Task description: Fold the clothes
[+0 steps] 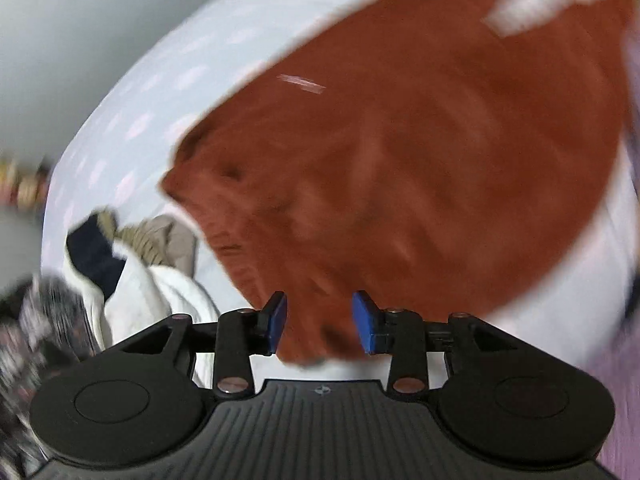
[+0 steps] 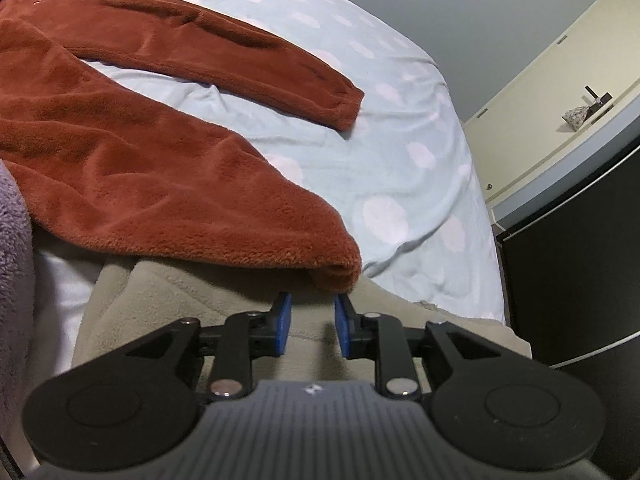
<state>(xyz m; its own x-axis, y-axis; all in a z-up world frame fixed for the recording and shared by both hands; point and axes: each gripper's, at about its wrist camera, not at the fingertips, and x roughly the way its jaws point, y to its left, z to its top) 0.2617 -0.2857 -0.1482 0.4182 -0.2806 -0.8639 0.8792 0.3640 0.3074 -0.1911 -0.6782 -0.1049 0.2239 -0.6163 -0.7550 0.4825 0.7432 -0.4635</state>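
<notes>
A rust-coloured fleece sweater [image 2: 120,152] lies spread on the pale blue spotted bed sheet [image 2: 400,152], one sleeve [image 2: 256,64] stretched out toward the right. Its near hem corner [image 2: 336,272] rests just ahead of my right gripper [image 2: 312,318], which is open with nothing between its blue pads [image 2: 282,320]. In the blurred left wrist view the same sweater [image 1: 420,168] fills the middle. My left gripper [image 1: 320,320] is open, and the sweater's near edge [image 1: 312,340] lies between or just beyond its fingers; I cannot tell which.
A beige blanket [image 2: 192,304] lies under the right gripper. Purple fleece [image 2: 12,248] sits at the left edge. A pile of white, navy and beige clothes [image 1: 132,272] lies left of the sweater. A cream cabinet [image 2: 540,120] and dark furniture [image 2: 572,260] stand beside the bed.
</notes>
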